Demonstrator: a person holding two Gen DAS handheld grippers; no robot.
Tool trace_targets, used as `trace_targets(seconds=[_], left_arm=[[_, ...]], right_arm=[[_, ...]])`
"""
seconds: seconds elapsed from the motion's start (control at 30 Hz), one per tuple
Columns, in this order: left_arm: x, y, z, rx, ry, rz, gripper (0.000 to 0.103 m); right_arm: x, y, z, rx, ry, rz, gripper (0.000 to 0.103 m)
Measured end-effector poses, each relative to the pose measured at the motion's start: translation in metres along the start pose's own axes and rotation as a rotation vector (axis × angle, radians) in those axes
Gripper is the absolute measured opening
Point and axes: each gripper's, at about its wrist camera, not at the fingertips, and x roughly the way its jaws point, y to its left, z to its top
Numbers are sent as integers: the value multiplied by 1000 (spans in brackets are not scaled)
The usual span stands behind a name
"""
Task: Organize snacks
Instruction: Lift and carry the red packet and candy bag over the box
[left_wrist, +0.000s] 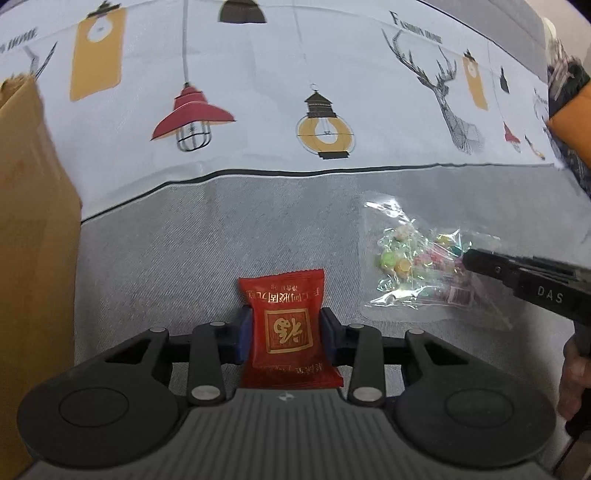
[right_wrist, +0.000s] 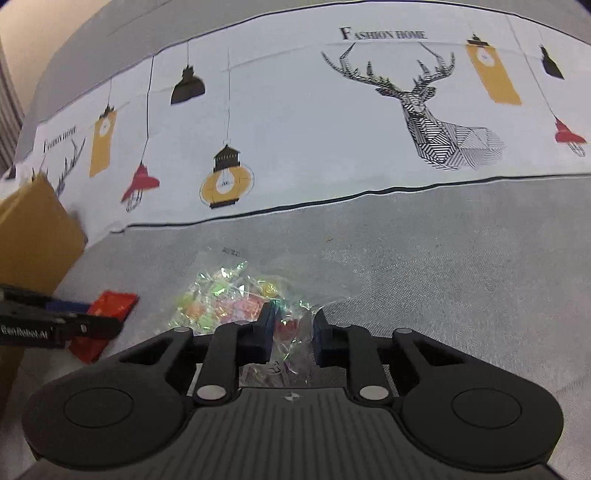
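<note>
In the left wrist view my left gripper (left_wrist: 287, 332) is shut on a red snack packet (left_wrist: 288, 328) with gold print, both blue pads pressing its sides. The same packet shows in the right wrist view (right_wrist: 110, 306), held by the left gripper's black fingers (right_wrist: 59, 325). My right gripper (right_wrist: 291, 332) is shut on a clear bag of colourful wrapped candies (right_wrist: 229, 302), gripping its bunched near end. That bag lies on the grey cloth in the left wrist view (left_wrist: 417, 258), with the right gripper's fingers (left_wrist: 517, 273) at its right side.
A brown cardboard box (left_wrist: 33, 236) stands at the left and also shows in the right wrist view (right_wrist: 33, 236). The table is covered by a printed cloth (left_wrist: 295, 110) with lamps and deer. An orange object (left_wrist: 572, 122) sits at the far right.
</note>
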Motion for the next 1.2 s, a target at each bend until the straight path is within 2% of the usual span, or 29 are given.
trace_targets(seconds=[0.17, 0.33, 0.47, 0.67, 0.9, 1.03, 1.2], left_arm=[[-27, 4, 3, -38, -22, -37, 42], [-77, 0, 11, -16, -79, -40, 42], [-117, 9, 8, -18, -112, -21, 42], [-186, 29, -10, -26, -177, -7, 42], [-268, 73, -32, -60, -276, 5, 42], [-310, 101, -39, -78, -325, 11, 42], [-362, 134, -41, -86, -424, 66, 42]], right_arm=[[-38, 15, 14, -5, -113, -12, 10], [-84, 60, 24, -78, -209, -36, 2], [-87, 77, 13, -72, -199, -47, 0], [-129, 127, 8, -113, -270, -55, 0], [-185, 210, 8, -210, -335, 9, 0], [-221, 269, 18, -263, -405, 66, 0], [-257, 345, 37, -343, -500, 164, 0]])
